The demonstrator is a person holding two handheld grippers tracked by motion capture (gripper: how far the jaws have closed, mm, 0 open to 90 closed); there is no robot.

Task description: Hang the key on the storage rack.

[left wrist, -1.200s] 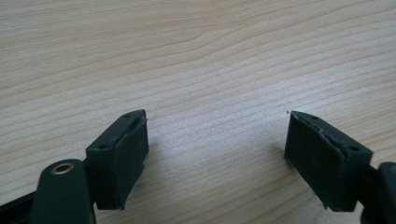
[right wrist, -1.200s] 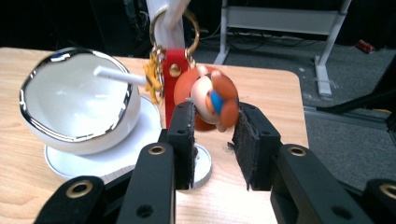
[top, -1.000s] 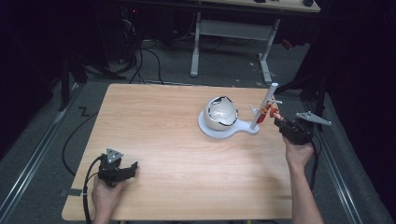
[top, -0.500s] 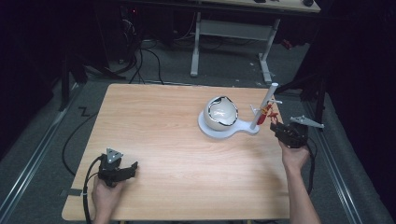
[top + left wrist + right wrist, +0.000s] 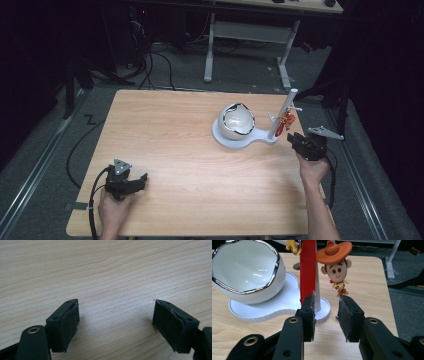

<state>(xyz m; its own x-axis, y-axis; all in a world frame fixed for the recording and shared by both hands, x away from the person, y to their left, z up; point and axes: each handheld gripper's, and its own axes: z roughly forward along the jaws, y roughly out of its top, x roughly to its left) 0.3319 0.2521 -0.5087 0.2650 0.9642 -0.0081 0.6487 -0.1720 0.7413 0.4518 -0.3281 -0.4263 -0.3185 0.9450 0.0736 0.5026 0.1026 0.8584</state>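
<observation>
Right gripper view: right gripper (image 5: 325, 315) stands with its jaws a narrow gap apart, having just been opening, nothing between the pads. Judged released: the cowboy keychain (image 5: 336, 267) and red strap (image 5: 307, 270) hang just beyond the pads, on the stand's post (image 5: 317, 293). High view: since a second ago that hand has drawn slightly back toward the table's right edge (image 5: 300, 200); little room remains there. Left gripper (image 5: 116, 322) rests wide open, empty, low over bare wood near the front-left corner. White bowl (image 5: 237, 120) sits left of the post.
</observation>
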